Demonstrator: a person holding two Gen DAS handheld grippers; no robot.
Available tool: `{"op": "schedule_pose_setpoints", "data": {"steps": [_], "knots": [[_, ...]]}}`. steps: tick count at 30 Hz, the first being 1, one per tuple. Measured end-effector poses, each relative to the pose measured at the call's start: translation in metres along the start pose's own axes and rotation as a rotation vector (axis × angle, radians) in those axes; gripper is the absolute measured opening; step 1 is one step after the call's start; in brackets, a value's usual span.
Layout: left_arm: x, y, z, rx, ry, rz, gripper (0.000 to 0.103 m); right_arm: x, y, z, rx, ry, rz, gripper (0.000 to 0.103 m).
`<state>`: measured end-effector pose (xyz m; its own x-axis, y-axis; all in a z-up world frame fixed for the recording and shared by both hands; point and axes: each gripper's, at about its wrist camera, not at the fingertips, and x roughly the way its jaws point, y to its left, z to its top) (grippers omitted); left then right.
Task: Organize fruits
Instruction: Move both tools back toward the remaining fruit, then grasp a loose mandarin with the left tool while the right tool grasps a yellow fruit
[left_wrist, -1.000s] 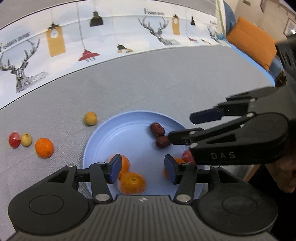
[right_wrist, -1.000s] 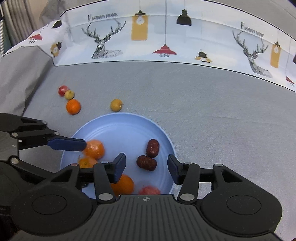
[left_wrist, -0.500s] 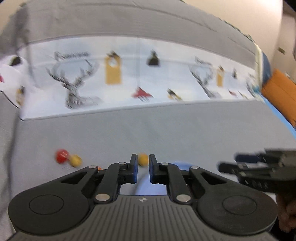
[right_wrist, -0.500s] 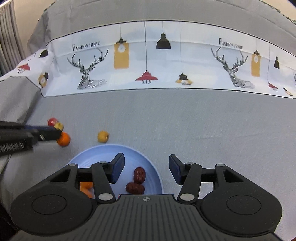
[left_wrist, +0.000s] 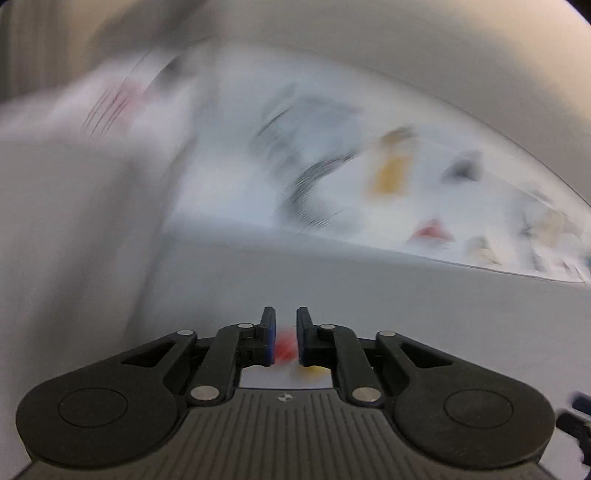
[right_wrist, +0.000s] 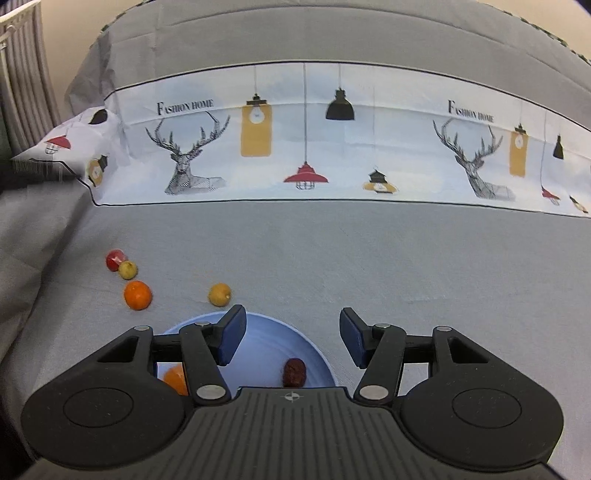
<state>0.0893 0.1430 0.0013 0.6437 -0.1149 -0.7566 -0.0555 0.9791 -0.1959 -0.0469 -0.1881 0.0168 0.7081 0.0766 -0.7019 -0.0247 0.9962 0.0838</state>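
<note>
In the right wrist view a pale blue plate (right_wrist: 258, 332) lies on grey cloth, holding a dark red date (right_wrist: 294, 371) and an orange (right_wrist: 176, 378). My right gripper (right_wrist: 291, 317) hovers over the plate's far rim, jaws opening, nothing between them. Left of the plate lie an orange (right_wrist: 137, 294), a yellow fruit (right_wrist: 219, 294), a red fruit (right_wrist: 115, 259) and a small yellow-green fruit (right_wrist: 128, 269). The left wrist view is badly blurred. My left gripper (left_wrist: 286, 321) is shut and holds nothing. A red blur (left_wrist: 286, 347) and a yellow blur (left_wrist: 312, 369) lie on the cloth beyond it.
A white band printed with deer and lamps (right_wrist: 303, 147) runs across the cloth behind the fruits. Grey cloth (right_wrist: 424, 266) stretches to the right of the plate. At the far left the cloth folds down beside a ribbed radiator (right_wrist: 22, 74).
My left gripper shut with nothing in it and swung left, away from the plate toward the loose fruits. The right gripper tilted up, so the plate sank in its view, and its jaws widened slightly.
</note>
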Motion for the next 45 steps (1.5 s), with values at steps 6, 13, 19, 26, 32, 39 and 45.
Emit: {"op": "schedule_pose_setpoints", "data": {"steps": [6,13,19,26,32,39,45], "knots": [[0.015,0.021,0.008,-0.187,0.067,-0.106,0.011,0.009,0.012,0.010,0.006,0.001,0.061,0.049],[0.036,-0.005,0.001,-0.141,0.154,-0.147,0.012,0.048,0.036,0.028,0.004,0.067,0.146,0.033],[0.049,-0.011,-0.008,-0.109,0.191,-0.133,0.014,0.097,0.057,0.037,-0.037,0.164,0.153,0.040],[0.065,-0.027,-0.014,-0.031,0.230,-0.108,0.036,0.145,0.070,0.042,-0.064,0.241,0.109,0.054],[0.078,-0.047,-0.026,0.053,0.332,-0.169,0.043,0.171,0.072,0.041,-0.079,0.306,0.054,0.054],[0.083,-0.068,-0.045,0.232,0.369,-0.114,0.042,0.180,0.072,0.036,-0.071,0.334,0.038,0.030],[0.076,-0.071,-0.049,0.268,0.337,-0.091,0.038,0.172,0.073,0.037,-0.062,0.299,0.077,0.027]]}}
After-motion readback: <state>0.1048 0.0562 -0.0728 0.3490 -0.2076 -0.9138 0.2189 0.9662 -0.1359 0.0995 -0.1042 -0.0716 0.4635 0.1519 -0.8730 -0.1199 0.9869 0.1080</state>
